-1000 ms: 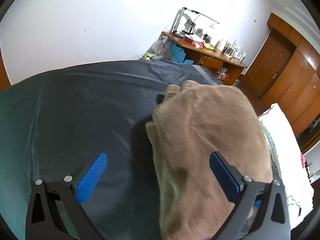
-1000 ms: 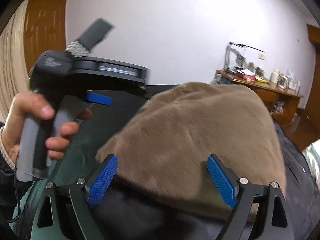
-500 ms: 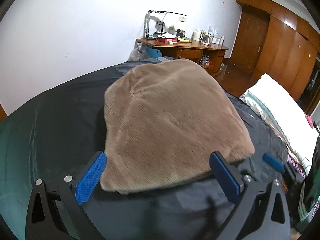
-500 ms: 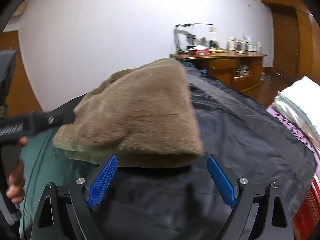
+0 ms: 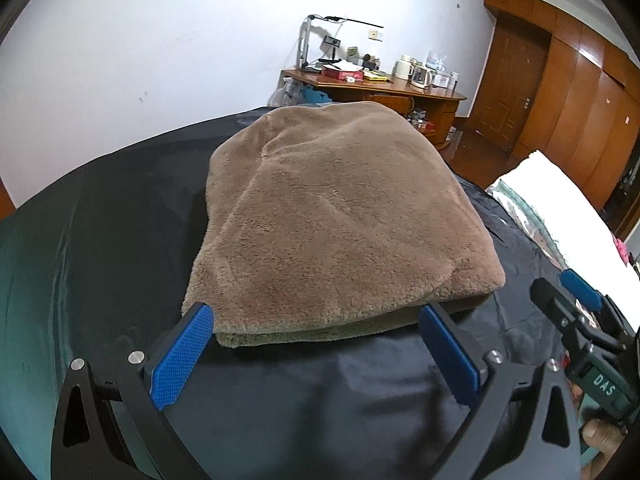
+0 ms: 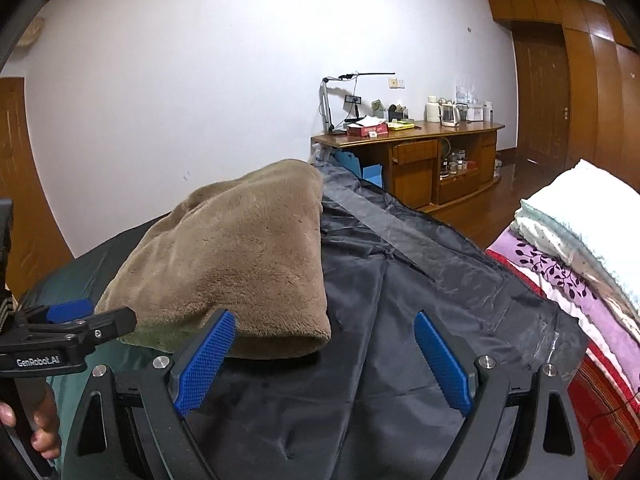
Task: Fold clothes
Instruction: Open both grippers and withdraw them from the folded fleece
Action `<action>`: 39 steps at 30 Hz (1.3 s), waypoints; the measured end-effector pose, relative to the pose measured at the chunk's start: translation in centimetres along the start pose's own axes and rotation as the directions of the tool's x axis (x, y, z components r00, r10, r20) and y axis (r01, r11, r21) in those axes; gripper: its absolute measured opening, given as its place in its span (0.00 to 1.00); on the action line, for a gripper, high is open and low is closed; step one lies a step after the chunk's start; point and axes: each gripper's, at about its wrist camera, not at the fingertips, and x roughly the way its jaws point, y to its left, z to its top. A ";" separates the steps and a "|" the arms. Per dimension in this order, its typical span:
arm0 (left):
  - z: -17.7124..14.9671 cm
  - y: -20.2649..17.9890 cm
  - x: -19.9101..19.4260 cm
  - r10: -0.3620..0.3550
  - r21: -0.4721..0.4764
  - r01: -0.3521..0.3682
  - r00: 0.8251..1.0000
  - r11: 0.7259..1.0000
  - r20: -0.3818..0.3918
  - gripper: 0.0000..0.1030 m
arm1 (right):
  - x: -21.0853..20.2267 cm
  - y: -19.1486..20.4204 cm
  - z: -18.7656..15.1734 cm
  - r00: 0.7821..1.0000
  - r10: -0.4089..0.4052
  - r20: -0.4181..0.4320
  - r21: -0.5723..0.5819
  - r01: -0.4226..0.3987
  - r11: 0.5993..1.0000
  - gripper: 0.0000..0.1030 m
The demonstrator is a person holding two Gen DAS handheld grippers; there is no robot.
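A brown fleece garment [image 5: 336, 216] lies folded into a thick, roughly square pad with rounded corners on a dark, slick sheet [image 5: 320, 392] that covers the bed. Its plush nap is short and matted, the top gently domed, and the near edge shows stacked layers, the lower one with a greenish cast. In the right wrist view the same garment [image 6: 236, 264] sits to the left of a taped seam running across the sheet [image 6: 420, 300].

The left gripper [image 5: 320, 354] is angled down at the near edge of the garment, its jaws spread wide and empty; the blue, knurled pads [image 5: 182, 356] flank that edge without pressing on it. The right gripper [image 6: 324, 364] sits just right of the garment's near corner, over bare sheet, jaws likewise wide apart and holding nothing. Each gripper shows at the border of the other's view, black-bodied with blue tips, and a hand [image 6: 40, 416] wraps the left one's handle.

Beyond the garment, against a white wall, stands a wooden desk [image 6: 416, 148] carrying a lamp arm, a kettle and small clutter. To the garment's right lie stacked bedding [image 6: 568, 240] in white, purple and red, and beyond that wooden wardrobe doors [image 5: 560, 92].
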 end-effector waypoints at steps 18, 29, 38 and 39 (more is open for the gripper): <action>-0.4 1.7 -0.5 0.022 -0.029 -0.021 1.000 0.999 0.011 1.00 | -0.3 5.1 0.5 0.999 0.037 0.010 -0.168 -0.035 0.985 0.90; -0.7 2.6 0.4 -0.008 -0.046 0.007 1.000 0.999 -0.030 1.00 | 0.7 5.9 0.3 0.999 0.042 -0.018 -0.181 -0.045 0.983 0.90; -0.9 2.6 0.8 -0.028 -0.056 0.026 0.998 0.998 -0.047 1.00 | 1.1 6.3 -0.1 0.998 0.045 -0.032 -0.194 -0.051 0.980 0.90; -0.8 2.6 0.8 -0.034 -0.057 0.032 0.998 0.998 -0.046 1.00 | 1.1 6.3 -0.2 0.998 0.045 -0.034 -0.195 -0.051 0.980 0.90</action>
